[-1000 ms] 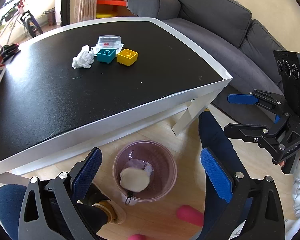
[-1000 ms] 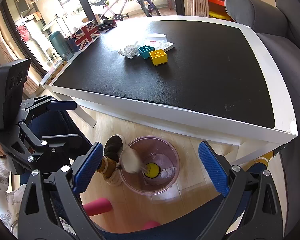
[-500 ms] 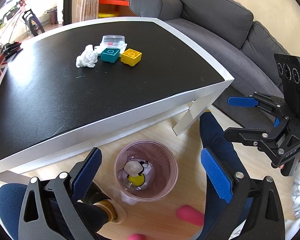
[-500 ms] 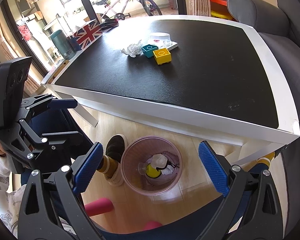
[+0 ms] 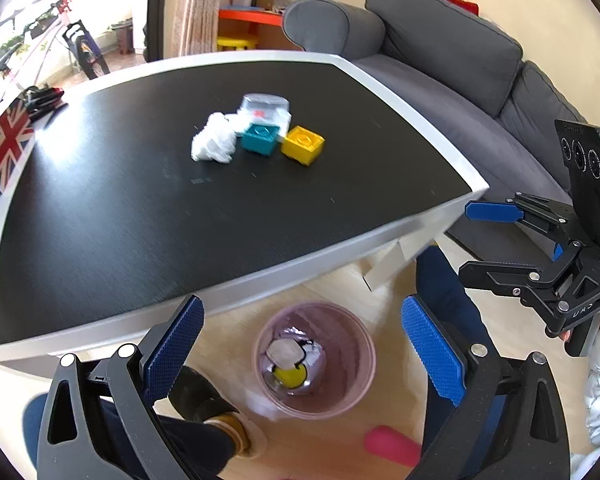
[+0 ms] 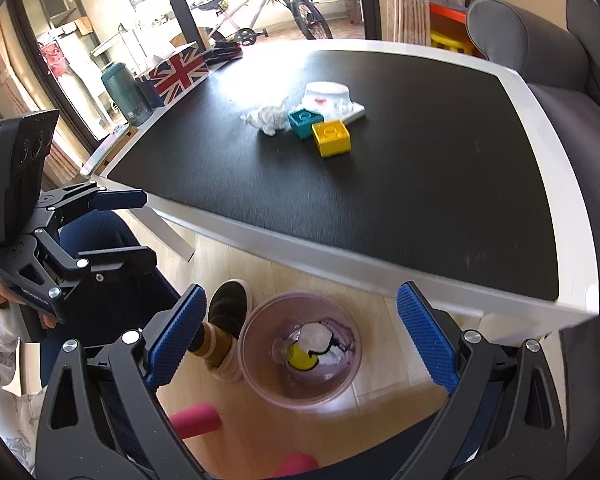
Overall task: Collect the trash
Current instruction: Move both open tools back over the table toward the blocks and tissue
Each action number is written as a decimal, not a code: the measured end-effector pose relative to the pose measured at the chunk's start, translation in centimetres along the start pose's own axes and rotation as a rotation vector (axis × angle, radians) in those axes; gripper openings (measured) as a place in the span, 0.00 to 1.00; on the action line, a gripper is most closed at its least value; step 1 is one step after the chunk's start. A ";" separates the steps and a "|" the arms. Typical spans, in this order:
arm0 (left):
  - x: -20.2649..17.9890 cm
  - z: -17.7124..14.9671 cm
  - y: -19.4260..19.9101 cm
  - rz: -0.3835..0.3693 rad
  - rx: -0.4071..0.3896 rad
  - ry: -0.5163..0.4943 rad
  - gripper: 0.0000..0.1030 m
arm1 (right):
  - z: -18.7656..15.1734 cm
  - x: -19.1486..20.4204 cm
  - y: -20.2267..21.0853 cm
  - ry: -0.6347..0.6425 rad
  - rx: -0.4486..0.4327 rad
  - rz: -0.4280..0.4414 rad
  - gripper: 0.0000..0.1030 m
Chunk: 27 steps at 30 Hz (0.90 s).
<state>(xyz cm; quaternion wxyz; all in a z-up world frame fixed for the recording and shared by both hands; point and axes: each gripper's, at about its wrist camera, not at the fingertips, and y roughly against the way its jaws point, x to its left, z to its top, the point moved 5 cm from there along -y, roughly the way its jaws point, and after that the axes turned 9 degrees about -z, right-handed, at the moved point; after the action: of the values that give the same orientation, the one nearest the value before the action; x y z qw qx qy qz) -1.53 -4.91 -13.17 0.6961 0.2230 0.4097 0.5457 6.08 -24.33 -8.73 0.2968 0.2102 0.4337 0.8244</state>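
Grippers hang side by side above the floor, both tilted down over the near edge of the table. The left gripper (image 5: 300, 344) has its blue-padded jaws spread wide with nothing between them, and the right gripper (image 6: 298, 328) is equally wide open and empty; each shows in the other's view, held level by a hand in a pale patterned sleeve. Directly below them the pink bin (image 5: 314, 360) (image 6: 299, 350) stands on the wooden floor just off the table's white edge, holding a pale crumpled piece, a yellow item and other scraps. A person's foot in a dark shoe (image 6: 228, 308) is just beside the bin, and a pink cylinder (image 6: 194, 420) lies on the floor nearer the cameras. Further off, on the black top of the table (image 5: 140, 216), a crumpled white tissue (image 5: 214, 143) (image 6: 266, 118) rests just beside a teal block (image 5: 261, 139), with a yellow block (image 5: 303, 145) next to that and a clear plastic container (image 5: 265, 107) behind them. A Union Jack box (image 6: 176, 72) sits at the far corner, and a grey sofa (image 5: 440, 60) lies beyond
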 end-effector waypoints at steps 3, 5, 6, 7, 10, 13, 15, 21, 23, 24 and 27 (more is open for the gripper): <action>0.9 1.0 0.3 0.005 -0.013 0.012 0.93 | 1.5 -0.1 -0.4 0.010 -0.003 -0.003 0.92; 1.5 1.7 0.6 0.011 -0.022 0.014 0.93 | 2.5 -0.1 -0.6 0.018 -0.007 -0.004 0.92; 1.7 2.0 0.7 0.013 -0.026 0.014 0.93 | 2.9 -0.1 -0.7 0.021 -0.008 -0.004 0.92; 2.0 2.3 0.8 0.016 -0.030 0.016 0.93 | 3.2 0.0 -0.8 0.024 -0.009 -0.005 0.92; 3.0 3.4 0.9 0.029 -0.042 0.017 0.93 | 4.4 0.1 -1.2 0.039 -0.010 -0.014 0.92; 3.9 4.3 0.8 0.033 -0.040 0.021 0.93 | 5.6 0.1 -2.0 0.052 -0.006 -0.023 0.92; 4.5 4.8 0.6 0.041 -0.036 0.023 0.93 | 6.4 -0.1 -2.5 0.060 0.000 -0.027 0.92; 6.3 5.9 0.0 0.053 -0.016 0.036 0.93 | 8.7 -0.2 -4.5 0.088 0.028 -0.044 0.92; 6.9 6.2 -0.2 0.056 -0.008 0.043 0.93 | 9.2 -0.2 -5.2 0.098 0.037 -0.049 0.92; 7.1 6.3 -0.3 0.056 -0.006 0.045 0.93 | 9.5 -0.2 -5.6 0.102 0.042 -0.050 0.92; 7.8 6.8 -0.6 0.061 0.002 0.048 0.93 | 10.2 -0.2 -6.8 0.115 0.060 -0.055 0.92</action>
<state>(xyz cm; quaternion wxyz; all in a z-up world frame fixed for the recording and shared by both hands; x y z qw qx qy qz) 4.87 3.13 -12.36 0.6690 0.2229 0.4197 0.5714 14.43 -15.42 -9.01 0.2876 0.1592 0.4802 0.8133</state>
